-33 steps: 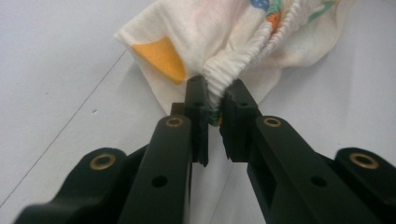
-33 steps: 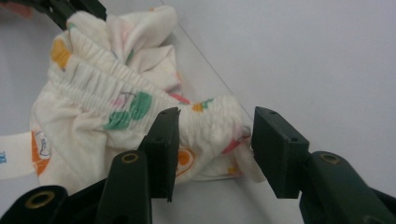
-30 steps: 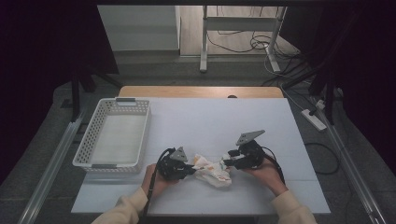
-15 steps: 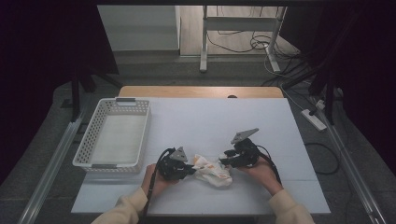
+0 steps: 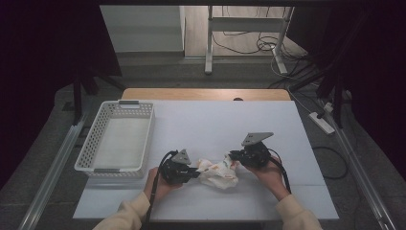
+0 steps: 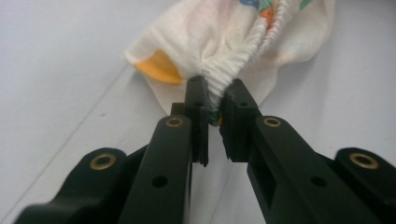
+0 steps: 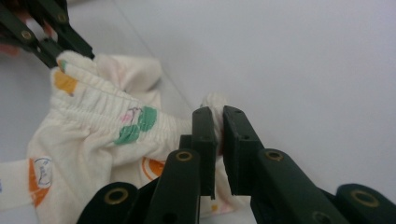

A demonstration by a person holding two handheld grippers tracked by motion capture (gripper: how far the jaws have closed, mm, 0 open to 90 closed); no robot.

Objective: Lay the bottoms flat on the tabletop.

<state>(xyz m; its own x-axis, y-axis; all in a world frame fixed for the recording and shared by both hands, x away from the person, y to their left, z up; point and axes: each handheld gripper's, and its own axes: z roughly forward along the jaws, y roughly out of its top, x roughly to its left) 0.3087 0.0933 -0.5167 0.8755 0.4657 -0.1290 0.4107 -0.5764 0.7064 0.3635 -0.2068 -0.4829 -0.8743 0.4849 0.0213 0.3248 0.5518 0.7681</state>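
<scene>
Near the front edge of the worktop [image 5: 268, 124], the left gripper [image 6: 215, 109] is clamped on the elastic waistband of a small printed cloth garment [image 5: 218, 171]. The right gripper [image 7: 218, 128], its jaws just closing, pinches the opposite end. Both ends are gripped; the garment lies crumpled, and the white basket [image 5: 91, 148] farther left is empty.
</scene>
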